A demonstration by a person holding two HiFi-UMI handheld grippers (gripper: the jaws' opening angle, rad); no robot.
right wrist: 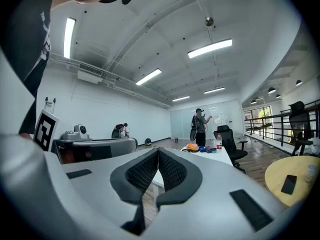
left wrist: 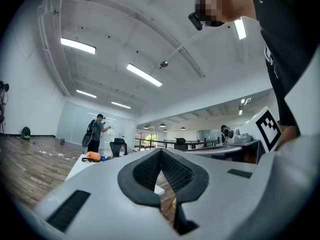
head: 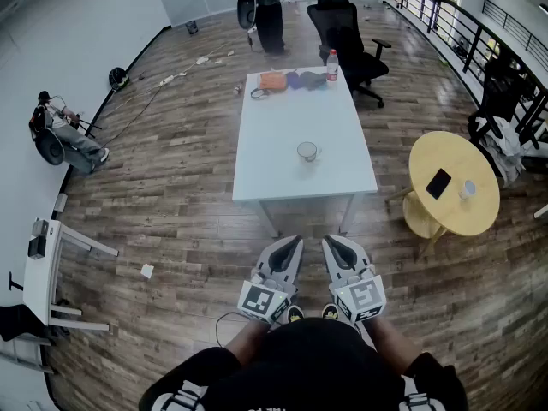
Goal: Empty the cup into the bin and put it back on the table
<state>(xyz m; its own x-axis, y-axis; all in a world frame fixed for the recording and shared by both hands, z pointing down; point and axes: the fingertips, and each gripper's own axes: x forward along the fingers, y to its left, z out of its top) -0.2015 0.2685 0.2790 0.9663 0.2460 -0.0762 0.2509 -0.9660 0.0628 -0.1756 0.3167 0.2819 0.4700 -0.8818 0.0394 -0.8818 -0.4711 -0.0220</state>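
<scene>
The left hand-held gripper [head: 294, 241] [left wrist: 161, 155] is being held low in front of the person, its two jaws pressing together with nothing between the black ribbed pads. The right hand-held gripper [head: 330, 241] [right wrist: 158, 153] is hanging just beside it, to its right, and its jaws are likewise pressing together on nothing. Both are pointing forward over the wooden floor [head: 180, 204], and their tips are stopping short of the near edge of the white surface [head: 274, 165]. The cup [head: 307, 151] is standing upright on that surface, straight ahead of both hand-held grippers and well apart from them, near the middle of the top and slightly toward the near end; neither gripper view is showing it. At the far end of the surface, beyond the cup, a water bottle [head: 332, 65] [right wrist: 218, 142] is standing beside an orange item [head: 272, 81] [left wrist: 93, 156] and some blue cloth [head: 306, 80]. A black office chair [head: 347, 32] [right wrist: 227, 140] is sitting past that end, ahead and to the right of the hand-held grippers. Off to the right of the right hand-held gripper, a round yellow table [head: 445, 152] [right wrist: 300, 171] is carrying a dark phone [head: 438, 183] [right wrist: 288, 184] and a small white cup [head: 467, 189]. A person [head: 269, 11] [left wrist: 96, 132] [right wrist: 198, 126] is standing far ahead, and another person [head: 64, 135] is sitting on the floor far to the left, against the wall.
</scene>
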